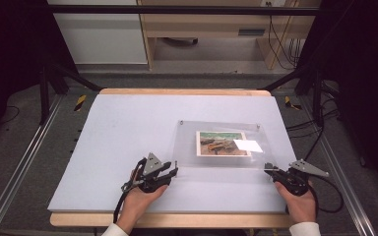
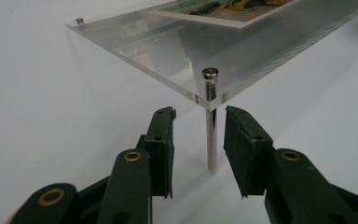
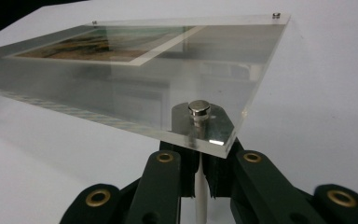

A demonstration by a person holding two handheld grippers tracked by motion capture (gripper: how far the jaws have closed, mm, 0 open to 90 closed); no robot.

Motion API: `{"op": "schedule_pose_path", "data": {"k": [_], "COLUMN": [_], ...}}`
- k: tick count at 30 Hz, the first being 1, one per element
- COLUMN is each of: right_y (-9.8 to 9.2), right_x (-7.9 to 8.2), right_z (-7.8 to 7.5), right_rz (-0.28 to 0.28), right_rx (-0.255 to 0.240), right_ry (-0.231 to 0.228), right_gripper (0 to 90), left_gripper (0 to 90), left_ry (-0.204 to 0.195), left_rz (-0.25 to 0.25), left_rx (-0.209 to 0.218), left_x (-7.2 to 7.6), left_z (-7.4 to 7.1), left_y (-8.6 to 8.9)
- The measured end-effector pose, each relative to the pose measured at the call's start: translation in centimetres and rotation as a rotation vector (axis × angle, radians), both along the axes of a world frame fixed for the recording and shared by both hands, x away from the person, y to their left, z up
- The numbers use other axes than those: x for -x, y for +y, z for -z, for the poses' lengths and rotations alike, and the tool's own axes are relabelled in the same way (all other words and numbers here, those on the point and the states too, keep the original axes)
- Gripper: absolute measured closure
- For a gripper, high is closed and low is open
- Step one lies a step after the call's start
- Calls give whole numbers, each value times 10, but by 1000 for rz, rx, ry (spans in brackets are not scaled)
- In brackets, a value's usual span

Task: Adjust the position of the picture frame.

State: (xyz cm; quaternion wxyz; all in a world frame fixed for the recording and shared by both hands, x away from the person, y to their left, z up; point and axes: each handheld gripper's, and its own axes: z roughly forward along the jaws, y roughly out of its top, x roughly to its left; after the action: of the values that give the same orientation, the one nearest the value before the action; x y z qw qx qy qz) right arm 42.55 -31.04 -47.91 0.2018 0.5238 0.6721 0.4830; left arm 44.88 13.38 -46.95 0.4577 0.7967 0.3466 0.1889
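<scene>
The right claw (image 3: 200, 179) pinches one metal leg (image 3: 199, 198) of the acrylic photo frame (image 1: 221, 129), steadying it; the left claw (image 2: 198, 154) gapes around another leg (image 2: 210, 135).

Pictured from above: flat white rectangular table covering (image 1: 128, 137), spread over a pale wooden tabletop (image 1: 187, 92) left bare along the far and near edges. Flanked on either side by long silver metal rails, left (image 1: 19, 172) and right (image 1: 347, 182), laid on grey carpeted floor (image 1: 24, 147). Framed by slanting black metal struts (image 1: 44, 88) and a black horizontal bar (image 1: 177, 10) overhead. Marked near both far corners with yellow-and-black striped floor tape (image 1: 80, 102). Behind: light wooden desk (image 1: 202, 24), beside a white flat cabinet panel (image 1: 98, 39), with loose black cables (image 1: 280, 44) hanging at the right. Seen close from the gripper views as plain white ground (image 2: 51, 116).
</scene>
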Motion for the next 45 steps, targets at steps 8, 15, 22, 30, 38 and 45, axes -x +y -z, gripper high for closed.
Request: {"op": "schedule_pose_path", "data": {"k": [8,15,22,30,38,45], "right_y": [-1,-1,1,15,51,96], "right_x": [0,-1,-5,2,-4,-25], "right_z": [-1,-1,-7,-31,-49,-65], "right_rz": [2,-7,-9,10,-17,-62], "right_rx": [-17,-31,-3,9,0,16], "right_ry": [2,-2,-61,-131,-142,-162], "right_gripper": [837,820,845,848,846,845], "left_gripper": [734,837,843,836,832,831], "left_ry": [19,10,-6,-34,-89,-120], "left_rz": [2,-11,-15,-23,-68,-119], "left_rx": [138,194,185,215,229,238], "left_x": [-12,-13,-15,-10,3,0], "left_z": [6,8,-3,-32,-53,-60], "left_y": [-6,-10,-10,6,45,89]}}
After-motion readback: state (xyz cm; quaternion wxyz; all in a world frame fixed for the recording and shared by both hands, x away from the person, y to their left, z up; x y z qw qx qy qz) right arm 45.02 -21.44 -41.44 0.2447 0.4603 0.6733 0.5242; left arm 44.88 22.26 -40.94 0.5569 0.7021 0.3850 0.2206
